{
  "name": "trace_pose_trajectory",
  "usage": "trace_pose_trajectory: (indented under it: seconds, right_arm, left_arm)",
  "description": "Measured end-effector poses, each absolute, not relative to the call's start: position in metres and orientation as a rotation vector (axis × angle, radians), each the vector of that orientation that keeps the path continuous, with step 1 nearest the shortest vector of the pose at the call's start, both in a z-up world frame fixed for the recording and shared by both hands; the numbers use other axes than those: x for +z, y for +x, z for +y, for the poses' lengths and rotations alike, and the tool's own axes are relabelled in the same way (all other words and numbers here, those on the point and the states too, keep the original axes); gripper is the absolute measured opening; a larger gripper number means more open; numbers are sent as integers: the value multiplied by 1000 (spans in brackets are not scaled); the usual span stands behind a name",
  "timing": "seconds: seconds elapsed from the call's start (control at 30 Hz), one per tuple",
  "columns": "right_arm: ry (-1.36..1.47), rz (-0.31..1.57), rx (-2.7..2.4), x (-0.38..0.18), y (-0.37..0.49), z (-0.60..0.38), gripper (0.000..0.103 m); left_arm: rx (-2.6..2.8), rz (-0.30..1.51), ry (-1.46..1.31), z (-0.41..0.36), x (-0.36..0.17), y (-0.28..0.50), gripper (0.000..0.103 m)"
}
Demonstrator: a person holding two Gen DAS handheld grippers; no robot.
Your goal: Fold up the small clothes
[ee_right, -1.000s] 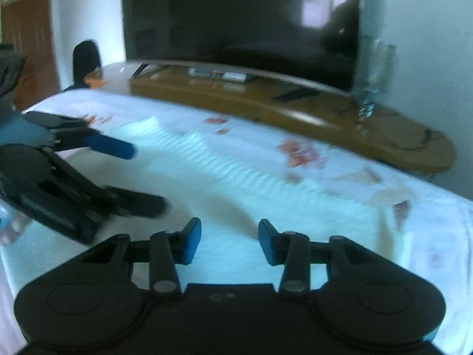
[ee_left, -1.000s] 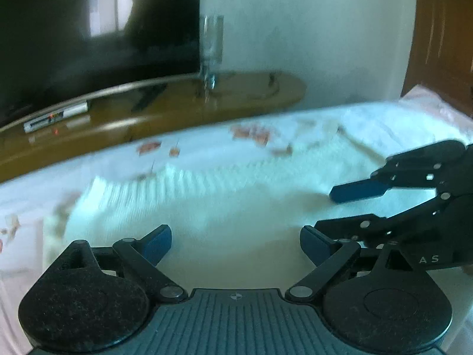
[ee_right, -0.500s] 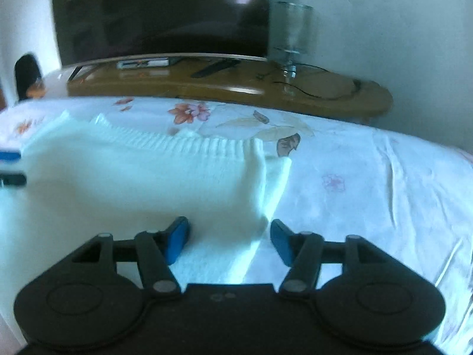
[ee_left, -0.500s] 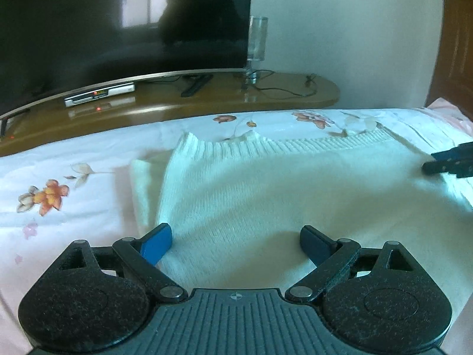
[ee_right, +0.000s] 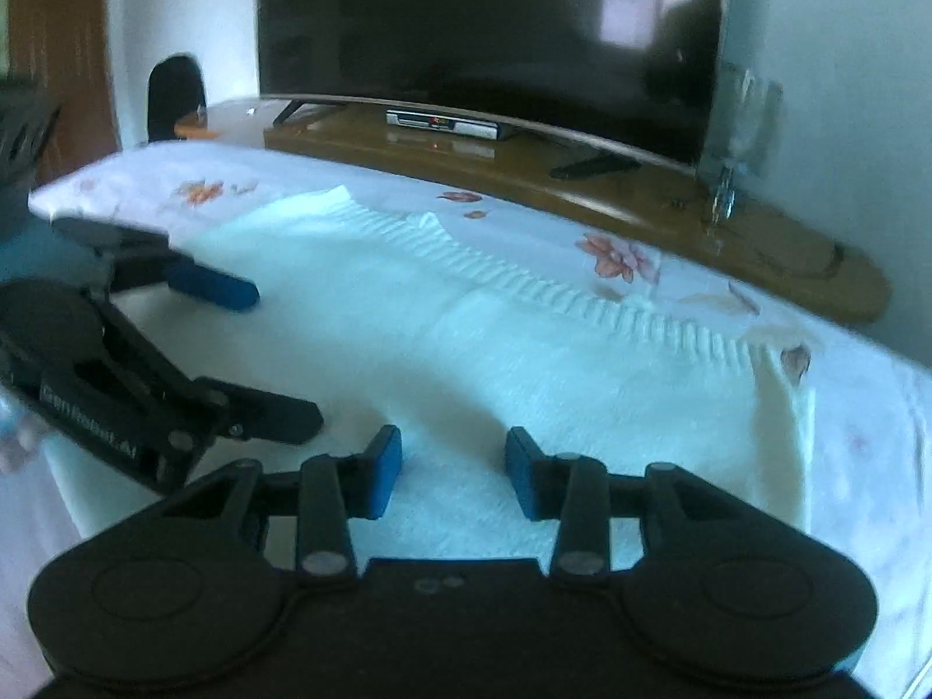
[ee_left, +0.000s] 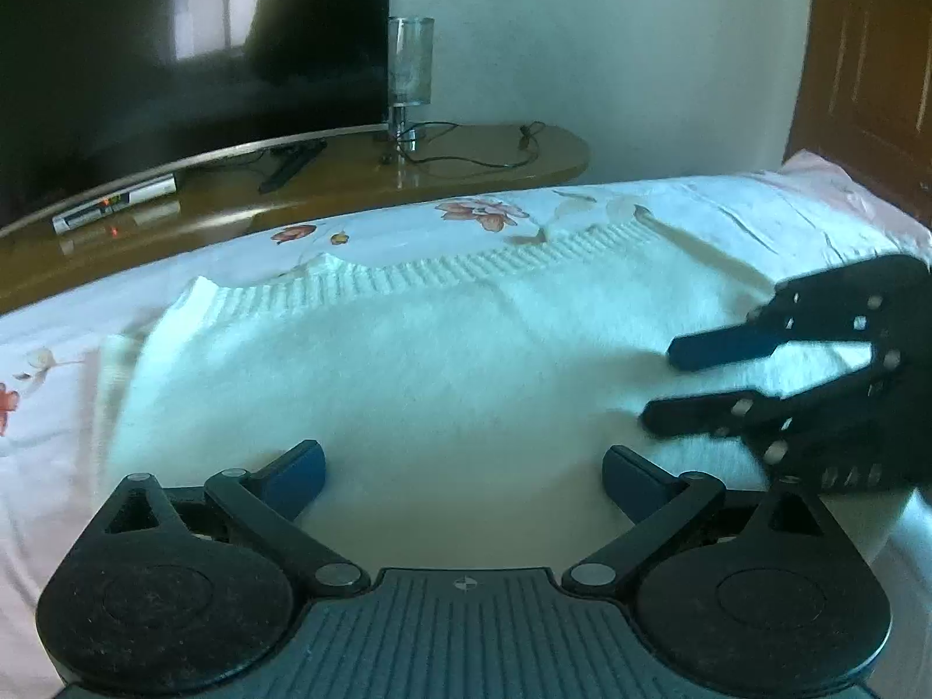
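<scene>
L to R: flowered bedsheet [ee_left: 52, 408] w/ red-orange blooms covers the bed. On it lies a white knit sweater [ee_left: 408, 361], spread flat, ribbed hem at the far edge, a folded-in strip showing along its L side. Left claw [ee_left: 463, 475] hangs low over the near part of the sweater, jaws wide apart and opening, nothing pinched btwn them; its blue pads [ee_left: 300, 469] sit just above the knit, contact unclear. Right claw [ee_right: 453, 475] is just beside it on the R, also over the sweater; jaws part-way apart and closing, knit lies under the gap but pads not pressing on it. From the right wrist view the left claw shows at the L edge, blurred. Behind the bed: wooden TV stand [ee_left: 326, 180] w/ dark TV [ee_left: 175, 41], a set-top box [ee_left: 113, 209], remote [ee_left: 291, 166], glass lamp [ee_left: 410, 76] and its cord. Far R, a wooden door [ee_left: 868, 70].
</scene>
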State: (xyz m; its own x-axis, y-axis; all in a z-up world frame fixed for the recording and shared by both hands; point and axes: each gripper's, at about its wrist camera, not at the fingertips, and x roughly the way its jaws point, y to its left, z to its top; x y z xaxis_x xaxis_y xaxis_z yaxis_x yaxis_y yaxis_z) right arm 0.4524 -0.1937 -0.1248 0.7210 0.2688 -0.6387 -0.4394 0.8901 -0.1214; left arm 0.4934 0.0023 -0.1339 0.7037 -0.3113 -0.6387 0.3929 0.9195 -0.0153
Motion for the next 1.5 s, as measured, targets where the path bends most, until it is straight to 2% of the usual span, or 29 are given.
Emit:
trace_pose_trajectory:
  seconds: [0.4, 0.57, 0.67, 0.77, 0.87, 1.3, 1.47, 1.5]
  right_arm:
    - [-284, 667, 285, -126, 418, -260, 38]
    - [-199, 613, 351, -109, 384, -236, 40]
    - [-188, 632, 405, -120, 366, -211, 38]
    - [-164, 657, 434, -135, 358, -194, 38]
    - [-213, 601, 403, -146, 351, -186, 39]
    - [-193, 619, 375, -142, 342, -203, 40]
    - [-230, 590, 312, -128, 328, -207, 34]
    - [-259, 638, 273, -135, 332, -210, 34]
  left_arm:
    - [-336, 666, 112, 52, -130, 465, 100]
    - [-358, 647, 60, 31, -122, 431, 100]
    - [-361, 670, 5, 23, -130, 413, 100]
    - [-314, 668, 67, 13, -144, 402, 100]
    - [-316, 676, 59, 16, -143, 404, 100]
    - [-253, 680, 57, 36, -140, 389, 100]
    - [-188, 695, 49, 45, -142, 389, 101]
    - [-195, 693, 18, 51, -143, 390, 101]
